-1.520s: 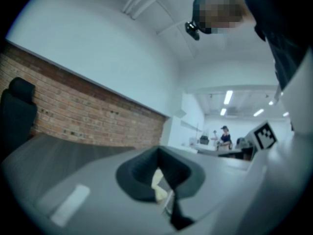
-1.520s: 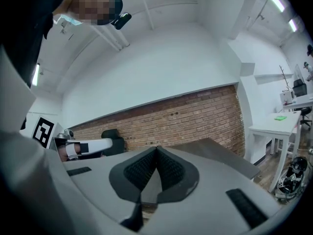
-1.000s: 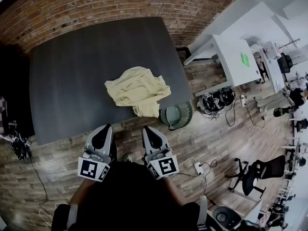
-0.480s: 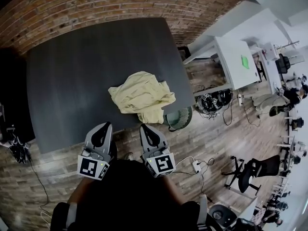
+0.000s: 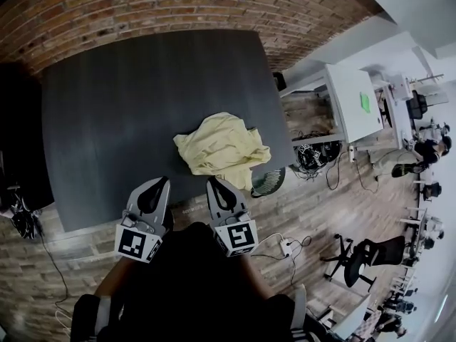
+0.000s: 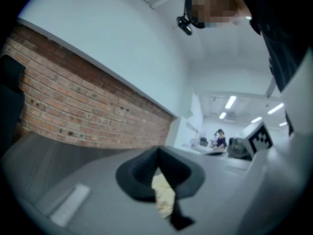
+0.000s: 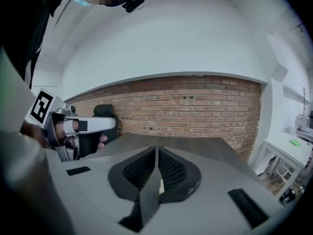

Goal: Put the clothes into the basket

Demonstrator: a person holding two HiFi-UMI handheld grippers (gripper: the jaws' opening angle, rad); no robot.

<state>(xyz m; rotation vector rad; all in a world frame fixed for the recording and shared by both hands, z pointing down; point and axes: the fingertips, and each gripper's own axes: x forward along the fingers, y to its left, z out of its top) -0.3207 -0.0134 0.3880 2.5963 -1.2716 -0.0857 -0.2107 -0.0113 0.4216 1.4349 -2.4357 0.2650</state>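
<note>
Two hand-held grippers, grey moulded shells with black ribbed pads, are held side by side over the near edge of the table.

- Left gripper (image 5: 159, 183): we find its jaws together at the tips with nothing clamped. Only a sliver of yellow cloth shows beyond them in its own view.
- Right gripper (image 5: 213, 183): jaws closed pad against pad, likewise gripping nothing.
- Each gripper carries a cube with black-and-white square markers at its near end.

One garment (image 5: 222, 145), pale yellow, soft and matt. It lies in a crumpled heap with deep folds on the near right part of the table. It is apart from both grippers, a little farther and to the right of the right one. Its right hem reaches the table's edge.

One basket (image 5: 271, 182), round and green with slatted walls, on the floor just beside the table's near right corner. We see only part of it, since that corner and the garment's hem cover the rest.

One table (image 5: 128, 105), large and rectangular, with a dark grey, faintly grained top. Its edge lies between garment and basket.

Surroundings:
- Red brick wall (image 5: 178, 6) along the far side.
- Wood-plank floor (image 5: 320, 198).
- White desk (image 5: 349, 102) to the right, with tangled cables (image 5: 313, 154) beneath it.
- Black office chair (image 5: 370, 251) at the near right.
- White power strip (image 5: 288, 246) on the floor, near the right gripper's cube.
</note>
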